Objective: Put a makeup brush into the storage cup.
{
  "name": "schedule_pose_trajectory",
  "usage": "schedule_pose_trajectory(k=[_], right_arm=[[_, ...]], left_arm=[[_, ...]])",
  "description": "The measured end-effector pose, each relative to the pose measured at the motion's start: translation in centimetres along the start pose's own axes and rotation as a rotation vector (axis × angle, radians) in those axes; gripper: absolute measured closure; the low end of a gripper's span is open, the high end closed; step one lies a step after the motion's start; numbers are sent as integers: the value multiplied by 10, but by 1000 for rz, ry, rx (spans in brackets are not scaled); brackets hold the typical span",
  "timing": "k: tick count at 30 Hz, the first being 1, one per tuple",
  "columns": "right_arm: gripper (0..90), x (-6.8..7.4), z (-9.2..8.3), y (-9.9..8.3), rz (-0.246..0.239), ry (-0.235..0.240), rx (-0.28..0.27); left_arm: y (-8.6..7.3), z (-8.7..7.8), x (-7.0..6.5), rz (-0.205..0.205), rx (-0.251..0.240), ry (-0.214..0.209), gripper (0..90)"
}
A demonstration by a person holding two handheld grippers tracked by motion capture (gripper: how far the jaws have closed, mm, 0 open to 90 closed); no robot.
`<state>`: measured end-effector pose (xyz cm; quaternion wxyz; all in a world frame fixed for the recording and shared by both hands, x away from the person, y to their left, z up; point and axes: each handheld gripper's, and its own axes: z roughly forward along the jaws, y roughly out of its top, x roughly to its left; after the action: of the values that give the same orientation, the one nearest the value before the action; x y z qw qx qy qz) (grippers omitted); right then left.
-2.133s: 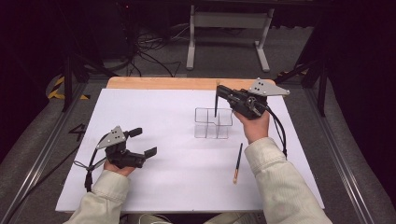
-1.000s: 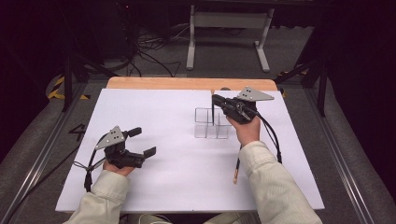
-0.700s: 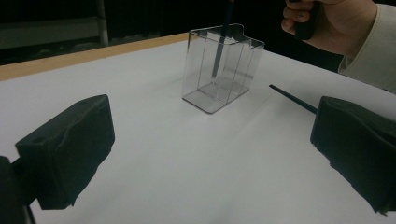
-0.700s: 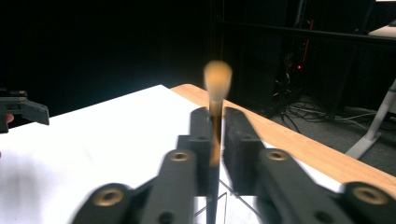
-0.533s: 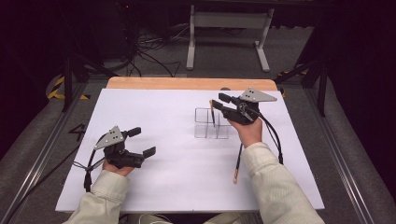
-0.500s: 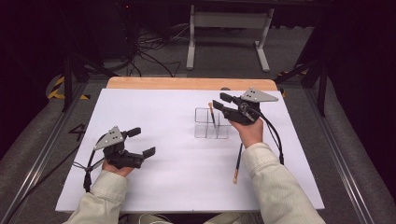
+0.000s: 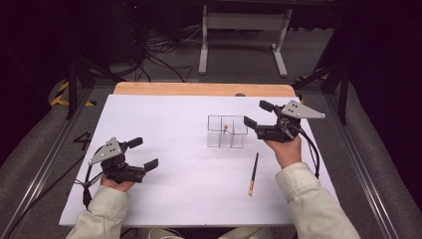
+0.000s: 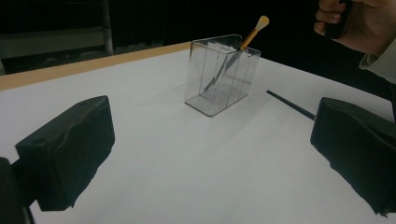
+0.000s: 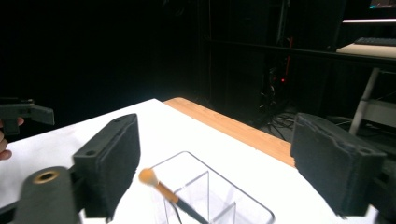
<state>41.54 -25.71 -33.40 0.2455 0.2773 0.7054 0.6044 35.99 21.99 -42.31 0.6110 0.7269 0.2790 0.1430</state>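
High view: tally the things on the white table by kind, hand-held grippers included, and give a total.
Brushes: 2, one standing in the holder, one lying on the table
Clear compartment holder: 1
Hand-held grippers: 2, left, right
Total: 5

No readable text, no labels, no brands, no numbers — nothing legible
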Motion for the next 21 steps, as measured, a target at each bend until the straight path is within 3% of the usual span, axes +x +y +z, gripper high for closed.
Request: schedule_pose_trajectory(k=[11, 21], right_arm=[[63, 3, -57, -20, -4, -35, -13], [41, 3, -85, -49, 8, -55, 12]], left_arm=[[-1, -9, -4, 20, -11, -5, 3], [-5, -18, -5, 26, -29, -23, 3]])
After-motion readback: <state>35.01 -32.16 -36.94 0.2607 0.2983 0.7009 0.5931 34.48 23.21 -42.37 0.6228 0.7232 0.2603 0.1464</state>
